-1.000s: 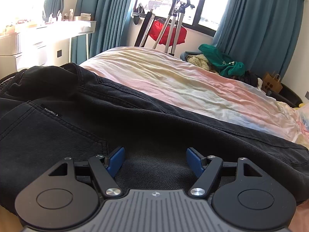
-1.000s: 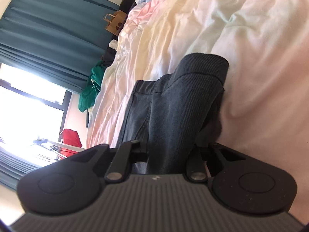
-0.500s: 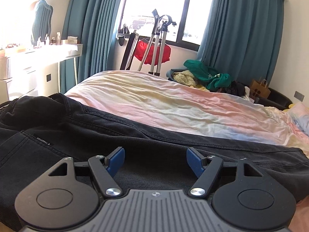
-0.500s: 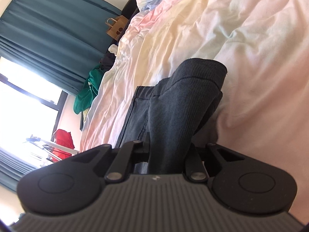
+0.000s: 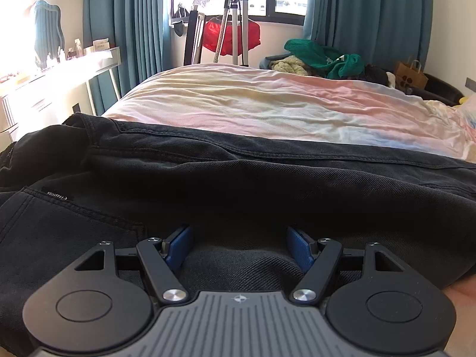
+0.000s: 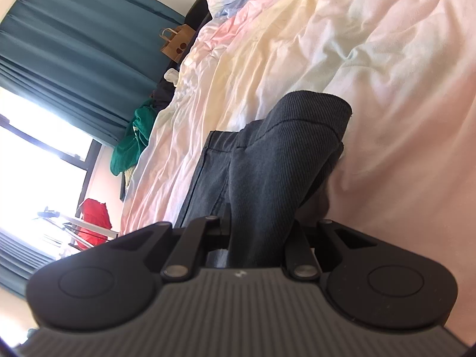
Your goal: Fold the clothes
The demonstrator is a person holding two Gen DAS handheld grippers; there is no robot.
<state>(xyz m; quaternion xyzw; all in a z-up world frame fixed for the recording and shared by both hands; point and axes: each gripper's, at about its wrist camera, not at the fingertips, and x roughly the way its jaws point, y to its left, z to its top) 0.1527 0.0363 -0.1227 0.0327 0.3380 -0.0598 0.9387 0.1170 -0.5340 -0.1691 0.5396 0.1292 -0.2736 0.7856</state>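
Note:
Black jeans (image 5: 238,184) lie spread across the near side of a bed with a pastel sheet (image 5: 267,101); a back pocket with a small label shows at the left. My left gripper (image 5: 238,247) is open, its blue pads (image 5: 178,245) resting low over the denim with cloth bulging between them. In the right wrist view, my right gripper (image 6: 258,232) is shut on the hem end of a jeans leg (image 6: 282,163), which stands up in a fold above the sheet (image 6: 386,59). Its fingertips are hidden by the cloth.
A white dresser (image 5: 59,71) with a mirror stands at the left. A drying rack with a red cloth (image 5: 232,35) stands by the window. A heap of green and yellow clothes (image 5: 321,59) and a paper bag (image 5: 410,74) lie beyond the bed.
The left gripper's view has tilted and turned right along the jeans, jaws still open. The right gripper keeps hold of the leg end, with the view shifted slightly.

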